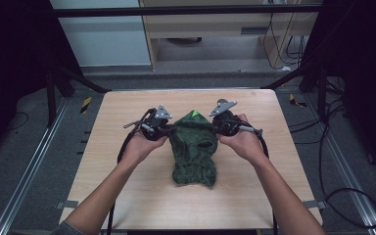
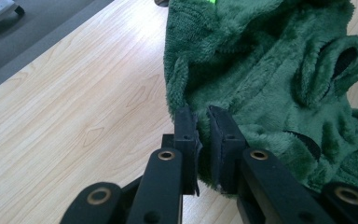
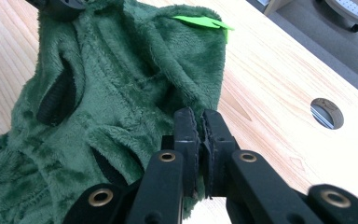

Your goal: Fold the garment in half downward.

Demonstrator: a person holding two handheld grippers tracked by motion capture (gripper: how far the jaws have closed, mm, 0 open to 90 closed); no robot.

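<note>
High view shows the green fleece garment [image 1: 194, 152] lying near the middle of the wooden table [image 1: 127, 196], with a bright green tag [image 1: 194, 114] at its far end. You hold your left gripper [image 1: 164, 128] at its left upper edge; in the left gripper view the jaws are pressed on the fleece edge [image 2: 200, 112]. Your right gripper [image 1: 219, 124] pinches the opposite edge [image 3: 198, 100], jaws nearly together. In the right gripper view a round hole [image 3: 327, 113] is in the tabletop beside it.
</note>
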